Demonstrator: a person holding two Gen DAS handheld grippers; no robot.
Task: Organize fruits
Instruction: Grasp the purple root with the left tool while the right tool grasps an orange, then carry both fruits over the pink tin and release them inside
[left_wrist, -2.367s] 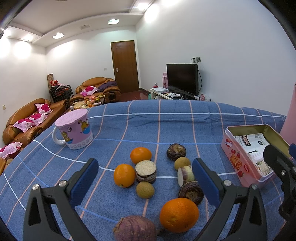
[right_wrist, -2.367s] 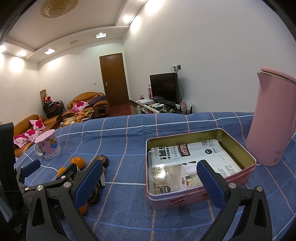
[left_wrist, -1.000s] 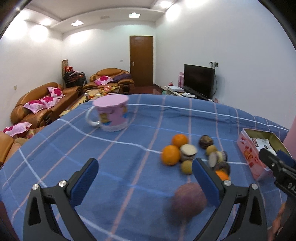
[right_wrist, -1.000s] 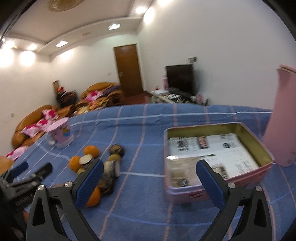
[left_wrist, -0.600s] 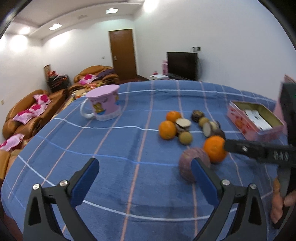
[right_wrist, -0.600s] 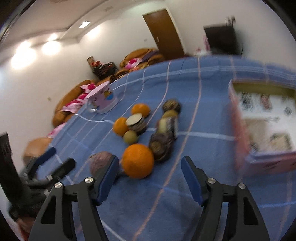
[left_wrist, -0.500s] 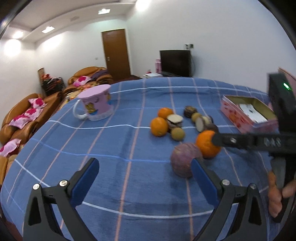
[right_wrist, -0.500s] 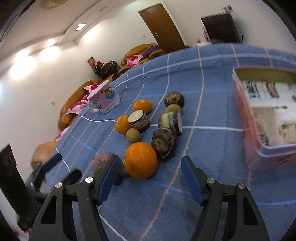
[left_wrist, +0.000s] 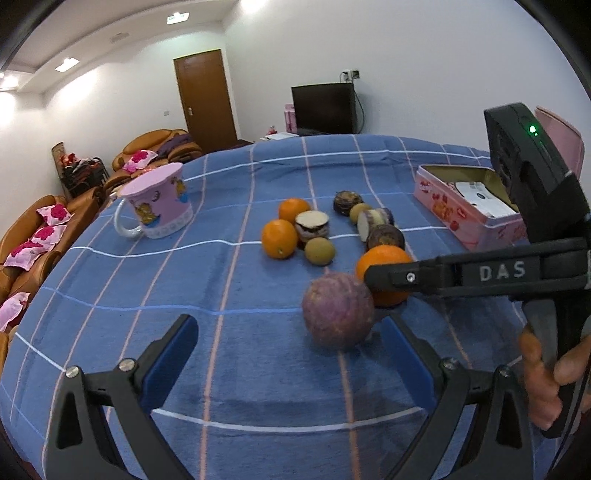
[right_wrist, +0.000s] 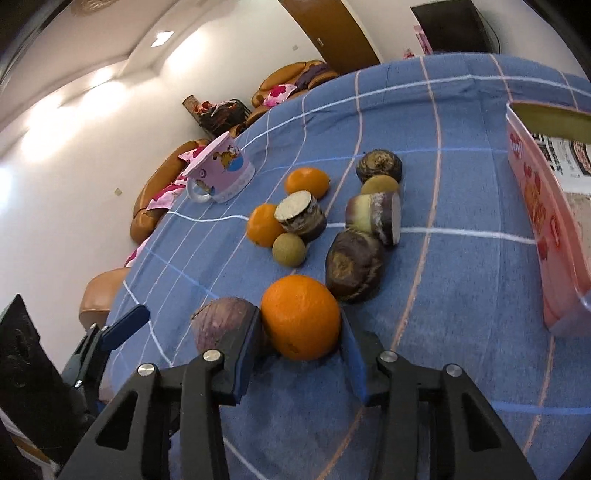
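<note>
Right tongs (right_wrist: 300, 354) pinch the big orange (right_wrist: 301, 317) on the blue checked desk (right_wrist: 461, 288), purple round fruit (right_wrist: 225, 325) touching the left finger's outside. Left tongs (left_wrist: 291, 354) spread wide, empty, low over the desk near that purple fruit (left_wrist: 338, 310). Pink tin (right_wrist: 546, 236) off right.

Blue checked tablecloth (left_wrist: 229, 280) — orange fruit (right_wrist: 301, 317), pink tin (left_wrist: 465, 218).
</note>
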